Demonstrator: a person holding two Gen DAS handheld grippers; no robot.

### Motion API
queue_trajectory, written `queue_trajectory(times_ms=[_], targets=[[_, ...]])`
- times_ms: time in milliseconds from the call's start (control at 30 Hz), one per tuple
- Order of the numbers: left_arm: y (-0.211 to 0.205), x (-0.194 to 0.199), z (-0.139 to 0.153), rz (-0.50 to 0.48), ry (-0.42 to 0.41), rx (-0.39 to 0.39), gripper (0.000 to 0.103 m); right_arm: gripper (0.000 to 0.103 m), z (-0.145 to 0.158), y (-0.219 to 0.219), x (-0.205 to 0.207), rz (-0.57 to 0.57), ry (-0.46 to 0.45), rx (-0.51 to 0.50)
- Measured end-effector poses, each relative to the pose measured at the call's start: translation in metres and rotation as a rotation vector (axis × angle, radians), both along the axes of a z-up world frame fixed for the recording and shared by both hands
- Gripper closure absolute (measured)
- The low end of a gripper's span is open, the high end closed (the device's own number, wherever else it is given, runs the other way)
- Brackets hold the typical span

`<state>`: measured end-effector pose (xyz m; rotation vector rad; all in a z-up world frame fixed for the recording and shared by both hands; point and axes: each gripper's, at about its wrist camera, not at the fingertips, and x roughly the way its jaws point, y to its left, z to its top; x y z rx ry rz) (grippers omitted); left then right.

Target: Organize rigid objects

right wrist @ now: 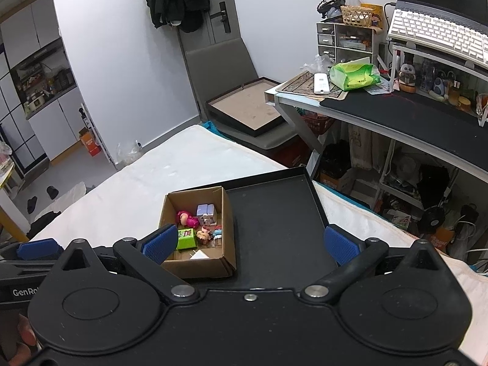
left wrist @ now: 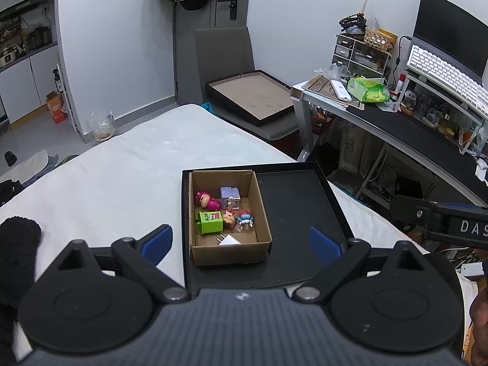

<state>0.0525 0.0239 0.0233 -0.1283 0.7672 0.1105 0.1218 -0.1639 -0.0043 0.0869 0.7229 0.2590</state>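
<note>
A small cardboard box [left wrist: 262, 245] [right wrist: 225, 262] sits in the left part of a black tray [left wrist: 292, 201] [right wrist: 274, 213] on the white bed. Inside lie several small toys: a pink figure [left wrist: 207, 202] [right wrist: 186, 219], a lilac block [left wrist: 229, 194] [right wrist: 206, 211], a green cube [left wrist: 209, 222] [right wrist: 186, 238], a blue-and-red figure [left wrist: 245, 217] [right wrist: 217, 232] and a white plug [left wrist: 229, 240] [right wrist: 199, 255]. My left gripper [left wrist: 241, 244] hangs open above the near side of the box, empty. My right gripper [right wrist: 250, 245] is open too, over the tray, nothing between its blue pads.
The white bed [left wrist: 122, 177] stretches left and behind the tray. A grey chair [left wrist: 222, 55] holding a black-framed board [left wrist: 253, 94] stands beyond. A cluttered desk [right wrist: 411, 113] with keyboard and drawers lines the right. A dark fuzzy sleeve [left wrist: 15, 250] shows at the left.
</note>
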Motion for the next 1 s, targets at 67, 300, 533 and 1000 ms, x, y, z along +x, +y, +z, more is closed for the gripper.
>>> queue_trajectory(times_ms=[67,300,533,1000], targets=[[0.0004,0.0003,0.0003,-0.002,-0.002,0.002,0.008,0.0,0.0004,0.0017,-0.0008,0.003,-0.003,-0.005],[-0.001,0.0016,0.001,-0.006,-0.002,-0.004,0.007,0.0,0.0015,0.0042,-0.0038,0.013,-0.012,-0.024],[-0.0032,0.0019,0.0014,-0.009,-0.002,-0.003,0.007,0.0,0.0016,0.0047,-0.0039,0.015,-0.015,-0.024],[-0.0033,0.0011,0.002,-0.003,-0.006,0.003,0.007,0.0,-0.0006,0.0041,-0.005,-0.006,-0.012,-0.032]])
